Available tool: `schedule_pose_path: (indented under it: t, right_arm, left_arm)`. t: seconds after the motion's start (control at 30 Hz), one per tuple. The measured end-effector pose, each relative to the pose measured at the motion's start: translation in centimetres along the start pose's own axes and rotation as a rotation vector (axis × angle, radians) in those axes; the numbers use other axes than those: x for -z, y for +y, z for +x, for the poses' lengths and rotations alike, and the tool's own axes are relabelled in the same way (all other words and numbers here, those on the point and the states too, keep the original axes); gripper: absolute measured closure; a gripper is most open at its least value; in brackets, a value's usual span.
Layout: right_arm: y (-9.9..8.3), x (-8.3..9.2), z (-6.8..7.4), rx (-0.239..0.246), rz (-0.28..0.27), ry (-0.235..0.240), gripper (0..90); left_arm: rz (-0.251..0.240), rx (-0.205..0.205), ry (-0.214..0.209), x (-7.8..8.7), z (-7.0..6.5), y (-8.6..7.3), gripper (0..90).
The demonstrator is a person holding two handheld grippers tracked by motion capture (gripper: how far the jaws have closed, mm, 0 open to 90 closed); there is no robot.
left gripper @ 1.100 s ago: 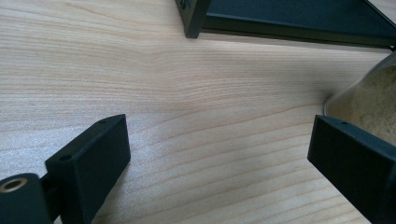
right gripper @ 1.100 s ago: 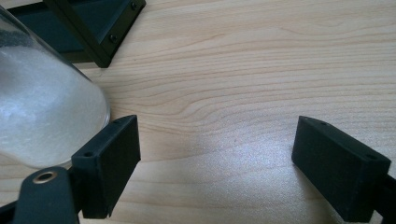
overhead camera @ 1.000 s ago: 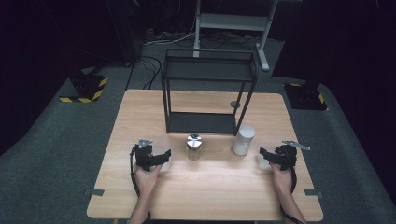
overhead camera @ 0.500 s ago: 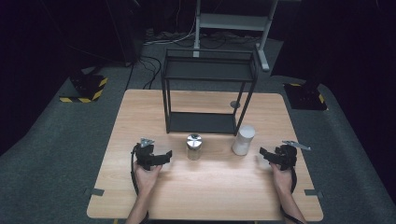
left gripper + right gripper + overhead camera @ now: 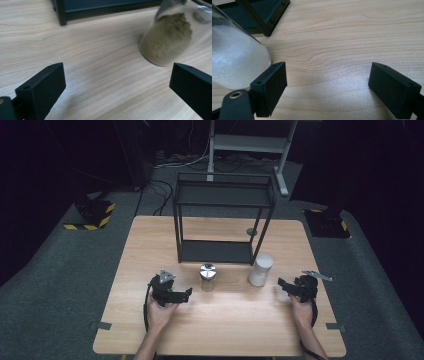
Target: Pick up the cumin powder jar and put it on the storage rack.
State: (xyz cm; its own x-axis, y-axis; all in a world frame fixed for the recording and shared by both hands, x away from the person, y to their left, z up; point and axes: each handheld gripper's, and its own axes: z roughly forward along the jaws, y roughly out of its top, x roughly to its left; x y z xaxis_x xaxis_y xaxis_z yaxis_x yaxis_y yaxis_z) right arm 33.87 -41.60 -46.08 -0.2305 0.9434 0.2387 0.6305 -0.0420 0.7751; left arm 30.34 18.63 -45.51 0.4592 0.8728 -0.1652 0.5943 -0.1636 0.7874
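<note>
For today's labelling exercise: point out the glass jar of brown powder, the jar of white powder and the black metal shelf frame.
Glass jar of brown powder (image 5: 207, 277), high view, side.
Jar of white powder (image 5: 260, 269), high view, side.
Black metal shelf frame (image 5: 216, 251), high view, bottom shelf.

Two jars before a rack on the surface, tongs at either side.

The rack (image 5: 223, 217) stands at the middle of the surface (image 5: 220, 330), toward its far edge. Just before the rack's near edge stand two jars: the lidded jar (image 5: 207, 277) at the middle and the other jar (image 5: 260, 269) to its right, by the rack's near right leg. The left tongs (image 5: 184, 295) sit just left of the lidded jar, jaws apart, pointing right; in the left gripper view that jar (image 5: 166, 37) lies ahead and right. The right tongs (image 5: 283, 286) sit right of the other jar, jaws spread, pointing left; that jar (image 5: 234, 55) is beside one jaw.
</note>
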Motion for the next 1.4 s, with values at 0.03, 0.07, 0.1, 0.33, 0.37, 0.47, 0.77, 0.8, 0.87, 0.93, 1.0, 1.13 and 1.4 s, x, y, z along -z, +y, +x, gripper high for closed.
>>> schedule_pose_path:
  t: [0.03,0.07,0.1,0.33,0.37,0.47,0.77,0.8,0.87,0.93,1.0,1.13,1.4]
  right_arm:
    - [0.0,0.0,0.0,0.0,0.0,0.0,14.2]
    - [0.0,0.0,0.0,0.0,0.0,0.0,14.2]
    - [0.0,0.0,0.0,0.0,0.0,0.0,14.2]
    - [0.0,0.0,0.0,0.0,0.001,-0.001,14.2]
    - [0.0,0.0,0.0,0.0,0.001,-0.001,14.2]
    - [0.0,0.0,0.0,0.0,0.0,0.0,14.2]
    - [0.0,0.0,0.0,-0.001,0.0,0.001,14.1]
    - [0.0,0.0,0.0,-0.002,0.0,0.002,14.1]
    - [0.0,0.0,-0.1,-0.004,-0.001,0.004,14.0]
    - [0.0,0.0,-0.1,-0.004,-0.001,0.005,13.9]
    - [0.0,0.0,-0.1,-0.005,-0.001,0.007,13.8]
    - [0.0,0.0,-0.2,-0.004,-0.001,0.008,13.8]
    - [0.0,0.0,-0.2,-0.005,-0.001,0.01,13.7]
  left_arm:
    - [0.005,-0.008,-0.011,0.0,-0.1,0.0,0.6]
    - [0.005,-0.008,-0.011,0.0,-0.1,0.0,0.6]
    - [0.006,-0.021,-0.025,0.0,-0.4,0.0,0.6]
    - [0.002,-0.074,-0.073,-0.2,-1.8,0.6,0.6]
    - [-0.001,-0.088,-0.085,-0.3,-2.3,0.9,0.6]
    - [-0.004,-0.104,-0.097,-0.5,-2.7,1.4,0.6]
    - [-0.012,-0.129,-0.107,-1.5,-4.0,2.9,0.7]
    - [-0.015,-0.131,-0.105,-1.6,-4.2,3.1,0.7]
    - [-0.016,-0.134,-0.1,-1.8,-4.5,3.5,1.0]
    - [-0.017,-0.135,-0.092,-2.2,-4.8,3.9,1.3]
    - [-0.014,-0.139,-0.08,-2.5,-5.1,4.3,2.3]
    - [-0.011,-0.138,-0.073,-3.0,-5.3,5.0,4.0]
    - [-0.004,-0.133,-0.058,-3.9,-5.6,5.7,6.4]
